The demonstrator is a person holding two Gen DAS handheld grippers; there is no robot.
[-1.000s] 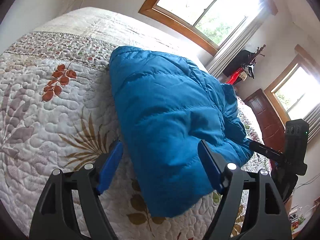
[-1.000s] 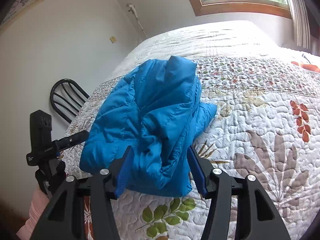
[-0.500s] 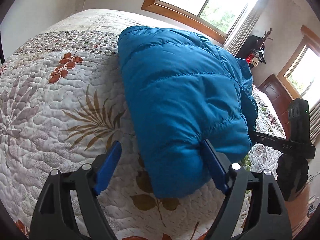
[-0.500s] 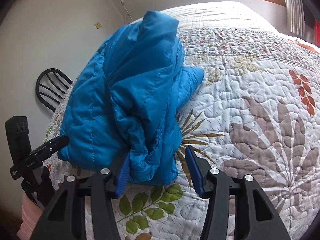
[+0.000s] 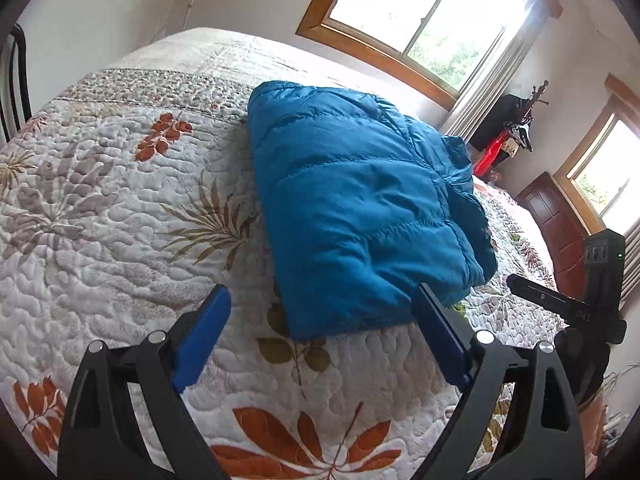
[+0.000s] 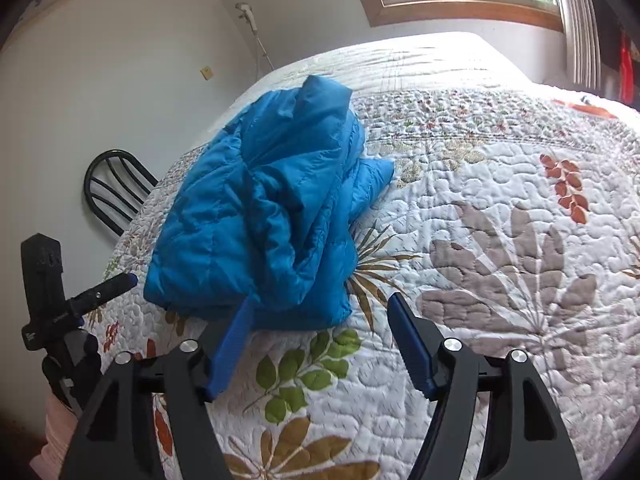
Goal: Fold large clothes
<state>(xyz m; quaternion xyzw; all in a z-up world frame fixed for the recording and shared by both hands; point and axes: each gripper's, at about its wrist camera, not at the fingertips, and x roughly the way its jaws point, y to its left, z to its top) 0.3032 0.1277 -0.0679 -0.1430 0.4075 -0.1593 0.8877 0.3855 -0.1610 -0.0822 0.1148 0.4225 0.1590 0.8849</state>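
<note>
A blue puffer jacket [image 5: 360, 208] lies folded into a thick bundle on the quilted bedspread [image 5: 100, 220]. In the left wrist view my left gripper [image 5: 320, 300] is open and empty, just short of the jacket's near edge. In the right wrist view the jacket [image 6: 264, 220] shows its bunched, layered side. My right gripper [image 6: 318, 308] is open and empty, just in front of the jacket's near edge. Each gripper shows at the edge of the other's view: the right one [image 5: 580, 312] and the left one [image 6: 60, 304].
The bed [image 6: 500, 200] with a leaf-patterned quilt fills both views. A black metal chair [image 6: 116, 188] stands by the wall beside the bed. Windows [image 5: 412, 20], a coat rack [image 5: 516, 128] and a wooden door [image 5: 556, 224] stand beyond the bed.
Both grippers have drawn back from the jacket. The jacket, which reached between the fingers of both grippers, now lies free on the bed in front of them.
</note>
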